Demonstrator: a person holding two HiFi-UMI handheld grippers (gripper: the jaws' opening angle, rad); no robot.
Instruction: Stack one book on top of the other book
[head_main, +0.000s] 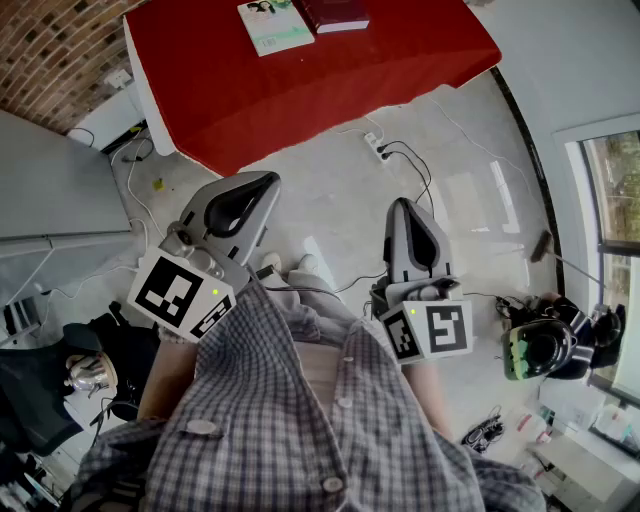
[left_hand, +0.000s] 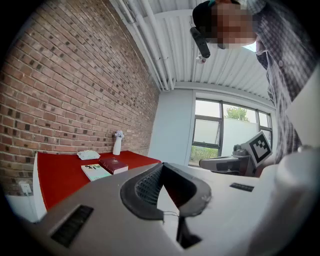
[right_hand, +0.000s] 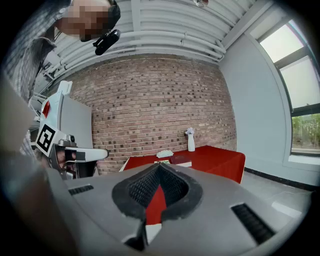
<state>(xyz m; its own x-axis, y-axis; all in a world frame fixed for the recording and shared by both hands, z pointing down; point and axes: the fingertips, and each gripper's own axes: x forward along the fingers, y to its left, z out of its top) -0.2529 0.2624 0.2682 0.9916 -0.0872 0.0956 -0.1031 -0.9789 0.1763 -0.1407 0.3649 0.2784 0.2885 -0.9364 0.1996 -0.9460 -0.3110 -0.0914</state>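
Observation:
Two books lie side by side on the red table (head_main: 250, 90), far ahead of me: a pale green-and-white book (head_main: 275, 25) and a dark red book (head_main: 335, 14) to its right. In the left gripper view the pale book (left_hand: 95, 171) lies nearer than the dark red book (left_hand: 114, 165). My left gripper (head_main: 262, 180) and right gripper (head_main: 403, 203) hang over the floor, well short of the table, both shut with nothing in them. Each one's jaws meet at the tips in its own view, the left gripper (left_hand: 162, 165) and the right gripper (right_hand: 159, 166).
A white vase (left_hand: 117, 143) and a white crumpled thing (left_hand: 88, 155) stand at the table's far end by the brick wall. A power strip (head_main: 377, 147) with cables lies on the floor near the table. A grey cabinet (head_main: 50, 190) is on the left, camera gear (head_main: 545, 345) on the right.

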